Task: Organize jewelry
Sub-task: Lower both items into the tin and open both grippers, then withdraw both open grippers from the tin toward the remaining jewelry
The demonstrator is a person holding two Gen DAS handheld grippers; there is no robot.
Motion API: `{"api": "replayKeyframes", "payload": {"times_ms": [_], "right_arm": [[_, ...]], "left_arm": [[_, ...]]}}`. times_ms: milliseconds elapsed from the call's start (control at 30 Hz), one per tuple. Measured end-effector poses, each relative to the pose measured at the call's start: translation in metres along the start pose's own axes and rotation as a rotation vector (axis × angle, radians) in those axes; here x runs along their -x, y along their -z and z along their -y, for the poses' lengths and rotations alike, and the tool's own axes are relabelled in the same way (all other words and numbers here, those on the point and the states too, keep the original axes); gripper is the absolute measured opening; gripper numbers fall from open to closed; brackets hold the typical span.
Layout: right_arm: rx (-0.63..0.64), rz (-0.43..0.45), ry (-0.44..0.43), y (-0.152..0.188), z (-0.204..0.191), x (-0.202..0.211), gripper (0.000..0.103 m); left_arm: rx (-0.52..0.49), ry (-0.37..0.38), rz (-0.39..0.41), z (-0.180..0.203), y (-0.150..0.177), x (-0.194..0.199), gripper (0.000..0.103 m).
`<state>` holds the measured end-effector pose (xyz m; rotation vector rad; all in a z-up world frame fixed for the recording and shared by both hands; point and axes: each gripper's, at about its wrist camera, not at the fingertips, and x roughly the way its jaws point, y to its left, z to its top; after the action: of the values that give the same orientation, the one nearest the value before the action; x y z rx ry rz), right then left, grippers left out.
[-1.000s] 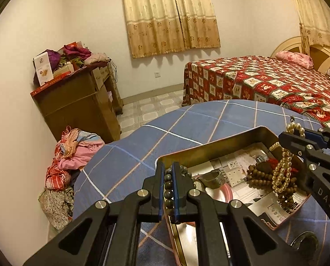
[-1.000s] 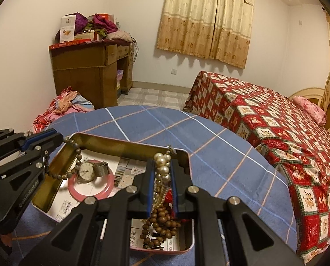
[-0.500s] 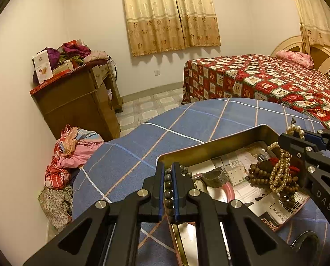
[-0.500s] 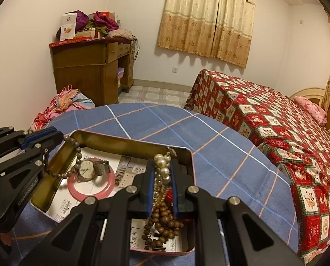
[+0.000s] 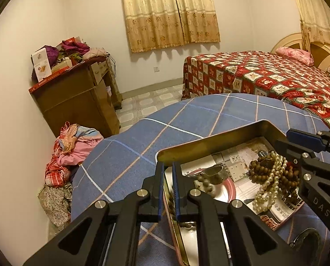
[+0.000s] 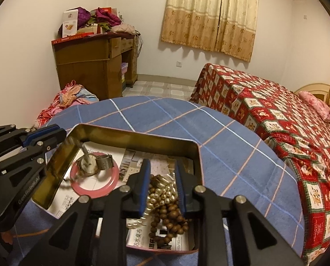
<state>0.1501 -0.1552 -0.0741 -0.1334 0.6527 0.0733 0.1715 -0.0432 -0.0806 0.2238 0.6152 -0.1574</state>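
right wrist view: the right gripper [image 6: 162, 185] jaws are opening, and the pearl strand [image 6: 162, 196] they pinched earlier now lies loose between them, heaped on the brown wooden beads [image 6: 169, 220] in the gold metal tin [image 6: 140, 136]. only this view shows the wristwatch [image 6: 88, 165] on the pink ring [image 6: 94, 182]. left wrist view: the left gripper [image 5: 168, 196], nearly closed, no longer pinches its dark bead string [image 5: 206, 184], which trails across the tin.
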Motion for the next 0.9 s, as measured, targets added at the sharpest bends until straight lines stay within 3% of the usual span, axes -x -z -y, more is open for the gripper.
{"api": "replayKeyframes", "payload": {"times_ms": [233,267,367,400,900], "right_arm": [[-0.007,-0.004,0.007,0.002,0.002,0.002,0.037],[-0.005,-0.003,0.010,0.003,0.002,0.003,0.042],[-0.003,0.006,0.016,0.002,0.001,0.005,0.052],[-0.004,0.010,0.018,0.003,0.002,0.007,0.055],[-0.012,0.019,0.020,0.007,0.003,0.016,0.071]], "left_arm": [[-0.002,-0.003,-0.017,0.001,0.000,-0.001,0.012],[-0.002,-0.004,-0.016,0.001,0.000,0.000,0.023],[0.001,-0.037,0.023,0.000,-0.001,0.007,0.074],[0.005,-0.045,0.040,-0.001,-0.001,0.010,0.077],[0.011,-0.041,0.025,-0.006,0.001,0.020,0.077]]}}
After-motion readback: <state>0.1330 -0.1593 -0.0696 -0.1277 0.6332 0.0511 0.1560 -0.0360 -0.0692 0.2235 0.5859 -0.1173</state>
